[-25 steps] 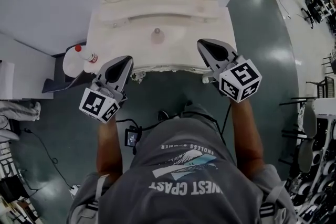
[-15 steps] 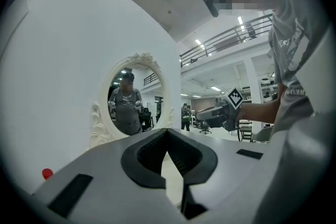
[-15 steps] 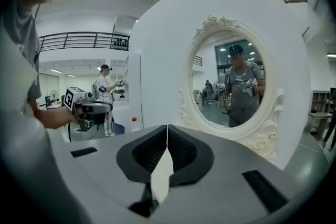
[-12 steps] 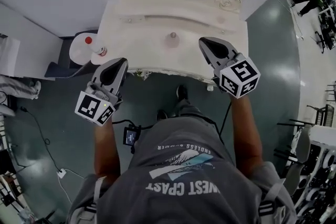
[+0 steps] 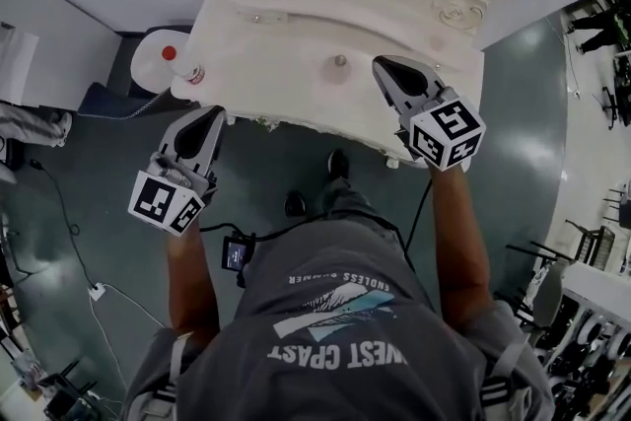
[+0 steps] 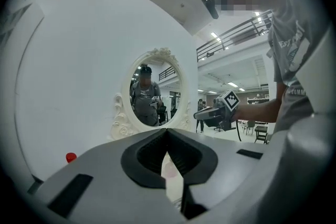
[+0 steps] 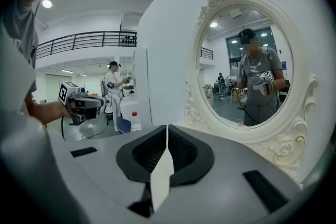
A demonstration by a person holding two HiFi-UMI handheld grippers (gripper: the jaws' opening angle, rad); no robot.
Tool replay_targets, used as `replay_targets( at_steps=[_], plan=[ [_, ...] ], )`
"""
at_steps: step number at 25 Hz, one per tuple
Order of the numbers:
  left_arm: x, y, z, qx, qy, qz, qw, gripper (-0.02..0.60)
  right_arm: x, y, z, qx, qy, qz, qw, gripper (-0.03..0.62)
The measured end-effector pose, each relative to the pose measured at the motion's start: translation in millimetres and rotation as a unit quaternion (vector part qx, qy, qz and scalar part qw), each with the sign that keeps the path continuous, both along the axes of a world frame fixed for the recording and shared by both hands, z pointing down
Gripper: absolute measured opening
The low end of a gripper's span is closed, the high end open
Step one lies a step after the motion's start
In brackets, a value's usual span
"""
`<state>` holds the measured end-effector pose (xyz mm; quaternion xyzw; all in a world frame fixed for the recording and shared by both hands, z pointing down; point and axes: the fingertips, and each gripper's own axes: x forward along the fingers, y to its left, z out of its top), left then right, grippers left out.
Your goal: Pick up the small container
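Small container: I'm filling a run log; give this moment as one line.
left gripper shut, empty | right gripper shut, empty | small container on dresser, untouched

Grey T-shirt (image 5: 335, 350) with white print; left gripper (image 5: 210, 116) and right gripper (image 5: 386, 66) are grey, each bearing a black-and-white marker cube (image 5: 446, 133).

Matt white carved vanity (image 5: 296, 35), glossy floor (image 5: 523, 104)

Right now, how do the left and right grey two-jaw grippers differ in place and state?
Place: the right gripper hangs over the white ornate vanity top; the left gripper sits at its front left corner, mostly above the grey floor. Distance: the right gripper is nearer the small pale container than the left gripper. Shared: both have jaws shut with nothing between them.
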<state>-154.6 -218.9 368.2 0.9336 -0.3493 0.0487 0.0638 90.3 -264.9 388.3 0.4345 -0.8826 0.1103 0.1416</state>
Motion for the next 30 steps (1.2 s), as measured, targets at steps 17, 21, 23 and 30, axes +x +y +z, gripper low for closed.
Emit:
replay_targets(
  at_steps=[17, 21, 23, 30],
  plan=[
    [-30.5, -21.4, 33.1, -0.040, -0.022, -0.048, 0.9978, 0.015, -20.8, -68.0, 91.0, -0.057, 0.010, -0.039, 0.998, 0.077],
    [-34.6, -20.9, 41.4, -0.054, -0.029, -0.057, 0.9965, 0.015, -21.8, -74.7, 118.1, -0.076, 0.018, -0.045, 0.996, 0.098],
    [-34.5, -23.3, 45.2, -0.058, -0.033, -0.058, 0.9961, 0.015, -20.2, -80.2, 130.4, -0.082, 0.023, -0.044, 0.995, 0.113],
    [-28.2, -27.7, 60.9, -0.074, -0.040, -0.058, 0.9947, 0.015, -17.7, -89.1, 172.1, -0.105, 0.037, -0.054, 0.992, 0.172]
  ],
)
